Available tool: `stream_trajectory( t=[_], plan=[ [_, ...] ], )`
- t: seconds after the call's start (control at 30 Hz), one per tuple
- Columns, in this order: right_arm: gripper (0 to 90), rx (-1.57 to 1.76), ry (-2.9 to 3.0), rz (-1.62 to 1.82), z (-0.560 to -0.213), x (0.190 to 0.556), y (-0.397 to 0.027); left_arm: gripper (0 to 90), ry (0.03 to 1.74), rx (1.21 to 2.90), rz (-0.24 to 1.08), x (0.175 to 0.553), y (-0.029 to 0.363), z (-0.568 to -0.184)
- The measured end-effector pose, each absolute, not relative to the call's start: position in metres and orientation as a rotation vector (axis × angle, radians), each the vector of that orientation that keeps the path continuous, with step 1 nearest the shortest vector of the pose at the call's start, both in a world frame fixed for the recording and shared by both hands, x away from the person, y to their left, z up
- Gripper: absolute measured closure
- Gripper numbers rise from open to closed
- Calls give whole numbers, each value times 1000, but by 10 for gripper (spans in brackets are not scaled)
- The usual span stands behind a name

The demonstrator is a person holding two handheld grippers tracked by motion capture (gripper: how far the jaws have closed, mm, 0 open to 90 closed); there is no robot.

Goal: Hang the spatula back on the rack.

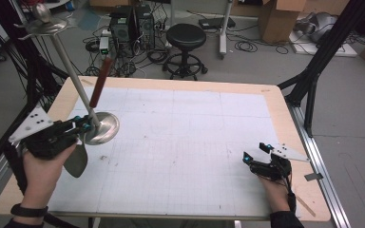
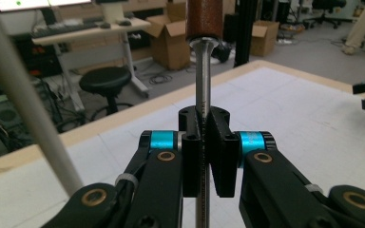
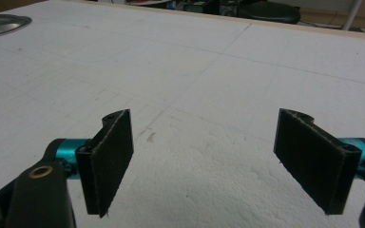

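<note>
A spatula with a brown handle (image 1: 100,83) and a flat metal blade (image 1: 76,161) hangs tilted over the table's left side. My left gripper (image 1: 83,124) is shut on its thin metal shank (image 2: 202,80), with the handle (image 2: 203,19) rising above the jaws. Right beside it stands a metal rack: round base (image 1: 105,127), slanting pole (image 1: 69,66) and hooks on top (image 1: 43,23). The pole (image 2: 24,104) passes left of the jaws. My right gripper (image 1: 255,153) rests low at the table's right front, open, with nothing between its pads (image 3: 109,156).
The white gridded mat (image 1: 185,137) covers a wooden table (image 1: 285,118). The rack's base (image 3: 2,23) lies far left in the right gripper view. Behind the table stand a black stool (image 1: 185,38), computer cases (image 1: 130,23) and cardboard boxes (image 1: 280,19).
</note>
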State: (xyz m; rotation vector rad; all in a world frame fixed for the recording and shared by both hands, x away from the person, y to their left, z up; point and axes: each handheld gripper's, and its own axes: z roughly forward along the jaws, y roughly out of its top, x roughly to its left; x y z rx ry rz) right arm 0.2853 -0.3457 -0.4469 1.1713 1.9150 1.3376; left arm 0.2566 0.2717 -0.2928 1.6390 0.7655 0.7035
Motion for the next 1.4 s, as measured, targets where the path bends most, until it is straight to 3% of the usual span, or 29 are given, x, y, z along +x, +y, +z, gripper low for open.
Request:
stream_trajectory(
  t=[0.43,0.97,1.4],
  plan=[
    [203,1168,1914,1338,-447,285,-346,844,767,1573,802,239,313,-270],
    [203,1172,1916,1339,-447,285,-345,844,800,1503,791,239,380,-259],
    [203,1170,1919,1338,-447,286,-345,844,829,1499,773,254,387,-265]
  ],
)
